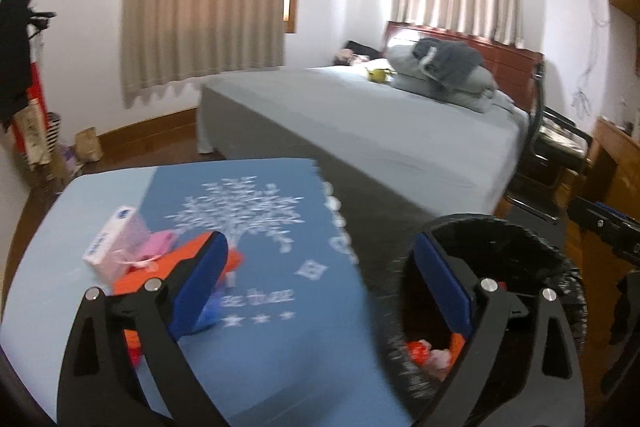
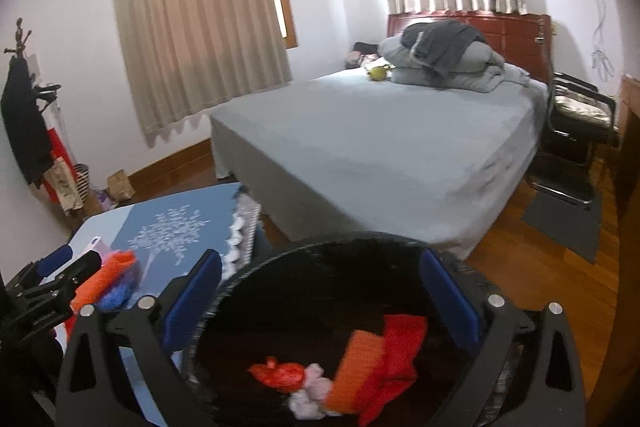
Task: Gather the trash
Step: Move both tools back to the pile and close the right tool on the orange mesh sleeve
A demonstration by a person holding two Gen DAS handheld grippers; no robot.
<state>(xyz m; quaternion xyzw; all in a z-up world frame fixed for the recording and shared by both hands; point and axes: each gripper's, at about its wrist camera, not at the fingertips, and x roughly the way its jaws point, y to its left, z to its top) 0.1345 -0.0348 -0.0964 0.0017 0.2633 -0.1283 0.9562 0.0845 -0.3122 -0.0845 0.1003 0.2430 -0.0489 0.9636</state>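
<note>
The black bin point(image 2: 320, 307) is the reference landmark. In the right wrist view it sits directly under the right gripper point(image 2: 320, 303), whose jaws are spread wide over the rim with nothing between the pads. Inside the bin lie a red wrapper point(image 2: 394, 363), an orange strip point(image 2: 354, 367), a crumpled red piece point(image 2: 280, 373) and a pale pink wad point(image 2: 314, 391).

Left of the bin stands the blue-covered table point(image 1: 260, 367). In the left wrist view the left gripper point(image 1: 320, 291) straddles the table edge and the bin point(image 1: 500, 267), jaws spread, empty. This view alone shows a pink box point(image 1: 116, 247) and a pink wad point(image 1: 160, 245) on the table, just behind the left finger. The bin's contents are mostly hidden here.

The right wrist view shows orange and blue scraps point(image 2: 116, 279) on the table, left of the bin, next to the other gripper's tip.

Beyond the bin stands the bed point(image 2: 380, 147), with grey bedding piled at the headboard.
</note>
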